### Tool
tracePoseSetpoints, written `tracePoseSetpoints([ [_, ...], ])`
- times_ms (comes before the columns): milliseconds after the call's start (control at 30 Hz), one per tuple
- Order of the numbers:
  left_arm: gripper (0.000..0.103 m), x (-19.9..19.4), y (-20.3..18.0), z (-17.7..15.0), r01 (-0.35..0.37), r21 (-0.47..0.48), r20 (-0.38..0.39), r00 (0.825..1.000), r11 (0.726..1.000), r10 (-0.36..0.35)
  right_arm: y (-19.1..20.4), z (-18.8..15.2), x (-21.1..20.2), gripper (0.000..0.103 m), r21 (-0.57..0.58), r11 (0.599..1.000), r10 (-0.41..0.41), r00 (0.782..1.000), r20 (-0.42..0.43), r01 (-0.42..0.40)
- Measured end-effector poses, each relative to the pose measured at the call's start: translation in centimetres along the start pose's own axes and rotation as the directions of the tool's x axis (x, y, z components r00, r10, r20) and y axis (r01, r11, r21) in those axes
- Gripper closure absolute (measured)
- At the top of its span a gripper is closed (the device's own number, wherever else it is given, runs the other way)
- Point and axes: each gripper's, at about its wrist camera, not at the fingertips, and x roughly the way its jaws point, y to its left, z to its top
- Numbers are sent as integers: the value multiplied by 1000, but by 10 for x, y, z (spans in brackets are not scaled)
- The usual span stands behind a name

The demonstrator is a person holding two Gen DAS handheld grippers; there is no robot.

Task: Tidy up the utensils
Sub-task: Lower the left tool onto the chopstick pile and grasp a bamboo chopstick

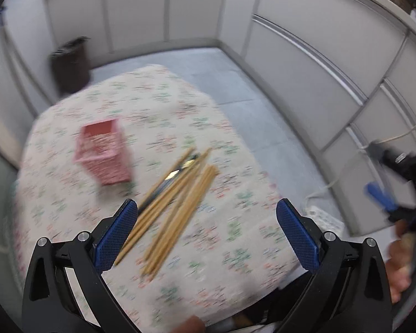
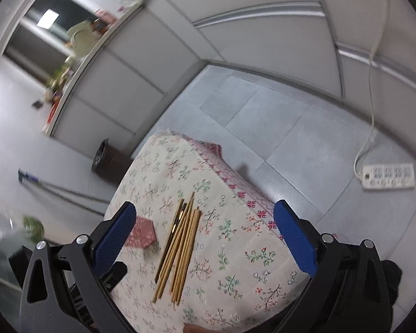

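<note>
Several wooden chopsticks [image 1: 177, 205] lie in a loose bundle on a floral tablecloth [image 1: 69, 194], with a dark utensil with a gold part [image 1: 180, 170] among them. A pink slatted basket [image 1: 104, 152] stands upright to their left. My left gripper [image 1: 206, 216] hovers open above the near ends of the chopsticks, holding nothing. In the right wrist view the chopsticks [image 2: 180, 247] lie between the wide-open fingers of my right gripper [image 2: 205, 219], which is high above the table and empty. The pink basket [image 2: 141, 231] shows partly behind the left finger.
A dark waste bin [image 1: 69, 63] stands on the grey floor beyond the table. A white power strip [image 2: 388, 176] with its cable lies on the floor to the right. Grey partition walls surround the area. The other gripper [image 1: 382, 197] and a hand [image 1: 402, 258] show at the right edge.
</note>
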Motion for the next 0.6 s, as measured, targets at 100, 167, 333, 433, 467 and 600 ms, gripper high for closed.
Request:
tracePoseSetpoints([
  [100, 7, 22, -16, 32, 68, 63, -40, 997, 996, -66, -23, 5, 25, 6, 93, 996, 17, 999, -50, -12],
  [167, 7, 51, -26, 51, 95, 141, -145, 987, 985, -74, -36, 5, 45, 6, 146, 988, 59, 992, -116, -42],
  [333, 23, 132, -6, 81, 22, 156, -314, 949, 988, 29, -36, -3, 79, 6, 144, 988, 87, 970, -225, -55],
  [433, 45, 168, 18, 87, -8, 110, -387, 921, 994, 50, -36, -7, 95, 6, 151, 987, 88, 957, -278, -46],
  [467, 49, 176, 22, 86, -15, 109, -400, 915, 994, 58, -37, -7, 100, 6, 161, 986, 91, 951, -295, -45],
  [600, 65, 201, 32, 77, -51, 118, -401, 911, 992, 95, -40, -14, 121, 6, 210, 976, 134, 915, -379, -56],
])
